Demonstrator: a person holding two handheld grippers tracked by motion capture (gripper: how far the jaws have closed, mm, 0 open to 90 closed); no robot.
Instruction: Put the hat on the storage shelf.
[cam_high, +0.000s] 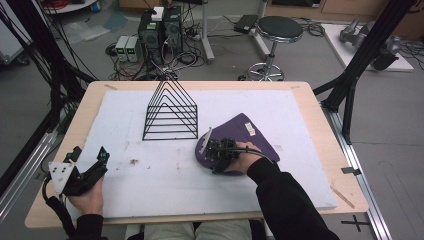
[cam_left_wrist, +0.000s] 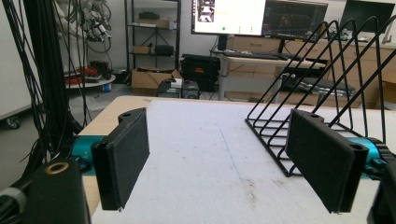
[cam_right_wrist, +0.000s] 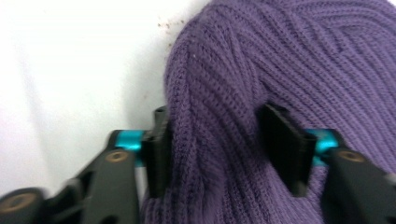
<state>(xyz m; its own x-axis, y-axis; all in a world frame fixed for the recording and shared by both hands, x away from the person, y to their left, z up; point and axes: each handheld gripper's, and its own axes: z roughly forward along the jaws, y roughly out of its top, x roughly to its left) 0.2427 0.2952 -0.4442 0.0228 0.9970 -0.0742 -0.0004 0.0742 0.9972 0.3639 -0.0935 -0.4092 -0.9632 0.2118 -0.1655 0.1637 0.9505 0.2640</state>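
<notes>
Jaws pinching purple knit hat (cam_right_wrist: 261, 60), right gripper (cam_high: 218, 150) angled down

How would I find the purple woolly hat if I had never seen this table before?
Look at the white sheet covering the table, then at the black wire rack standing on it. The purple woolly hat lies flat, right of the rack, with the right gripper pinching a fold of its edge. It is the only soft, knitted, coloured thing there.
</notes>
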